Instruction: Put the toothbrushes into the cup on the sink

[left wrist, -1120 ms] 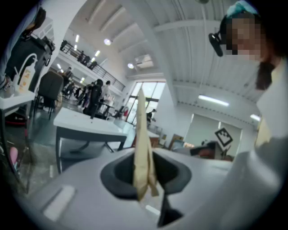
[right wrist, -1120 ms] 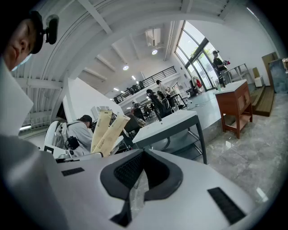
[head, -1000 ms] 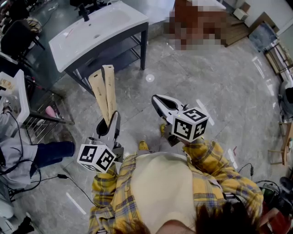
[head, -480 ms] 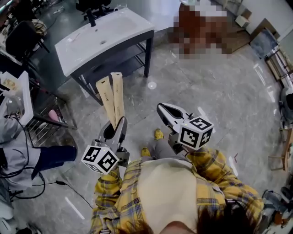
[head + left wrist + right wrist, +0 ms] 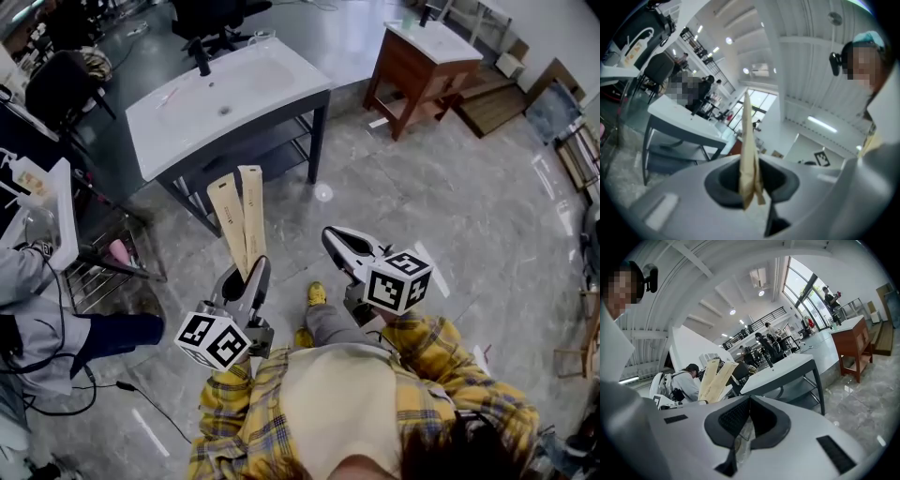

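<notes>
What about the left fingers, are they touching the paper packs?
Touching. The left gripper view shows the left fingers pinching the paper packs between them.

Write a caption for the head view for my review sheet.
Left gripper holds two paper-wrapped toothbrushes pointing at the white sink; right gripper shut.

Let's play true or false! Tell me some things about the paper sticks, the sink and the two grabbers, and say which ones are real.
1. The left gripper holds two tan toothbrush packets. True.
2. The packets lie on the sink. False: they are in the left gripper, over the floor, short of the sink.
3. The sink is white with a dark faucet. True.
4. The right gripper has its fingers wide open. False: they are together.
5. The person's shirt is plain blue. False: it is yellow plaid.
</notes>
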The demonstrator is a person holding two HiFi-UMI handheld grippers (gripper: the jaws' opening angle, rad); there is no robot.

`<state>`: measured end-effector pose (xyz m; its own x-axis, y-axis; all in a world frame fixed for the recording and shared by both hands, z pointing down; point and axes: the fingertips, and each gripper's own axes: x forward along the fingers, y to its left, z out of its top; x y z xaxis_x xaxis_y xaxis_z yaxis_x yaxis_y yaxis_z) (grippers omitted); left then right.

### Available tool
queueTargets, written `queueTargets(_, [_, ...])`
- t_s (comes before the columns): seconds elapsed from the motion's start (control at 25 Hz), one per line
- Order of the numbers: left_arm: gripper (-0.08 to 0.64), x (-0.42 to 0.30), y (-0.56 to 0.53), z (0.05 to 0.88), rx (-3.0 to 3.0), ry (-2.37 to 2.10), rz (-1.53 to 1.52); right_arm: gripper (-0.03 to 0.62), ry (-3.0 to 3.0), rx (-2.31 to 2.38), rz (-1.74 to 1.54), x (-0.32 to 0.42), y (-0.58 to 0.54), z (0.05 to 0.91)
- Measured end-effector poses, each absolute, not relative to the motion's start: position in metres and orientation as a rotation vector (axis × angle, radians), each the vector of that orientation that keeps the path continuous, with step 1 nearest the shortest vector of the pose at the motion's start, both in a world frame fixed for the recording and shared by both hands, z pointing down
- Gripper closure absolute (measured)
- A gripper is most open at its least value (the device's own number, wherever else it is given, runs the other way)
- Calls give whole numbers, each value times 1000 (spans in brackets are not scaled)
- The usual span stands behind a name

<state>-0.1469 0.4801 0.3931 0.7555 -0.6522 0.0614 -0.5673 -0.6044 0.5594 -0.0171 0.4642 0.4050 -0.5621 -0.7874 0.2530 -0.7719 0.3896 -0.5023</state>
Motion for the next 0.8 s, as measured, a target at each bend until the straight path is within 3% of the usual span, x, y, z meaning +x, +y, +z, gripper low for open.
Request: queueTargets(0.8, [492,-80,329,392,2388,-983,-162,578,2631,-1367,-913,50,296,410])
